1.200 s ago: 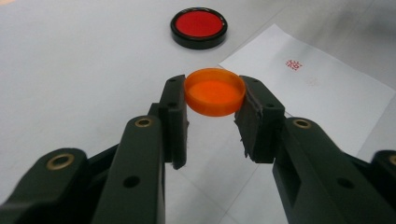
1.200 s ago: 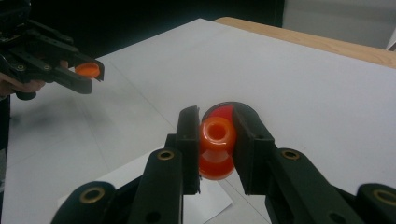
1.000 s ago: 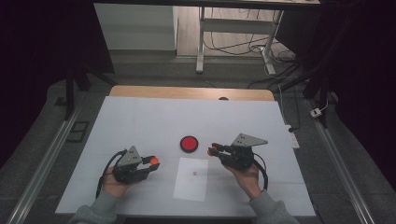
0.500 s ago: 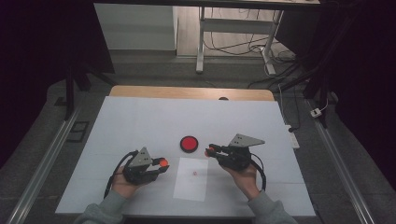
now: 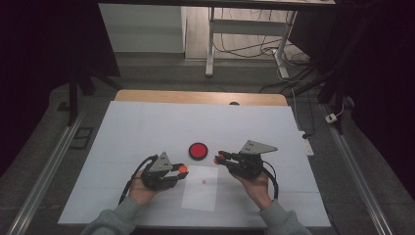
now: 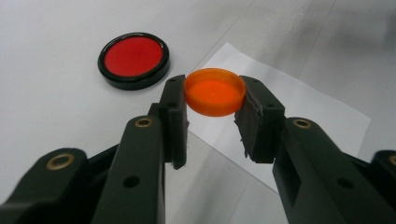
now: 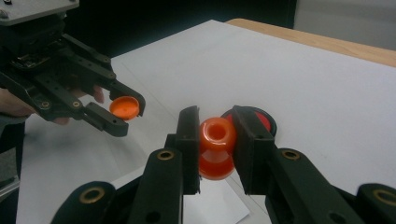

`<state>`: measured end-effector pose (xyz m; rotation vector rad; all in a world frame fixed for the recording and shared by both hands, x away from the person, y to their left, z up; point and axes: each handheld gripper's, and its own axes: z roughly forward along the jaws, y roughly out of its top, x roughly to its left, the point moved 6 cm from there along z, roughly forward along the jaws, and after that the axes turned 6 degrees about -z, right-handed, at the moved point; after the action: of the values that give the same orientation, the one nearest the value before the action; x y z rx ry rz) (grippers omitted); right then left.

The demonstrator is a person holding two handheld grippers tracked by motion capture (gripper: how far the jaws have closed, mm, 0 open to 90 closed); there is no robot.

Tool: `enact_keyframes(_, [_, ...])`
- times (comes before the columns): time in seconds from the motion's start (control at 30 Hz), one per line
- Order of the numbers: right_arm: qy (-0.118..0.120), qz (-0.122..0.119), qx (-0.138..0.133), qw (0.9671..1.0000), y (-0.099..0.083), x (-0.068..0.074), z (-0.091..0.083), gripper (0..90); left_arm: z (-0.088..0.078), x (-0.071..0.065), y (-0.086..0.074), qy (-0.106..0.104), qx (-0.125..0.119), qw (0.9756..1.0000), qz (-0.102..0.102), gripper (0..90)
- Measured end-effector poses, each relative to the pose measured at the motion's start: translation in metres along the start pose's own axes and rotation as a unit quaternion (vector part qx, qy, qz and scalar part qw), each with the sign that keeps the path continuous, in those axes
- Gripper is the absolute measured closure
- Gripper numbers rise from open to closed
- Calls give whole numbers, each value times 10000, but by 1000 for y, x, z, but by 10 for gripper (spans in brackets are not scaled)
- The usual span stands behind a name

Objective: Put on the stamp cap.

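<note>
Cap (image 6: 215, 97) clamped in our left gripper (image 6: 212, 122), orange spool-shaped piece (image 7: 216, 148) clamped in our right gripper (image 7: 215, 144), both lifted; cap not yet fitted, just left of the spool; red disc (image 5: 198, 151) ahead untouched

White table (image 5: 127, 132), paper sheet (image 5: 198, 193), red disc (image 5: 198, 151)

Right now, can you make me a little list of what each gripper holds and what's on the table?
left gripper: shut on orange cap
right gripper: shut on orange spool, open end facing the camera
red disc: flat on the table, black rim, between the grippers and a bit farther back
paper: flat, white, small red mark on it
cap and spool: apart, not joined
</note>
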<state>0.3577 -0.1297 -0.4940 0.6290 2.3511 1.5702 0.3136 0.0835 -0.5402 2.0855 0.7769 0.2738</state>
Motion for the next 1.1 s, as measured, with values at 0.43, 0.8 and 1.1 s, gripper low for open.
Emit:
enact_keyframes(0.43, [38, -28, -51, 10000, 4, 3, 0, 723, 14, -9, 11, -121, 3, 9999, 103, 641])
enact_keyframes(0.8, [42, -40, -62, 10000, 5, 3, 1, 722, 17, -11, 13, -152, 16, 9998, 123, 641])
enact_keyframes(1.1, [89, -80, -108, 9999, 8, 7, 2, 722, 21, -14, 17, -201, 23, 9997, 169, 641])
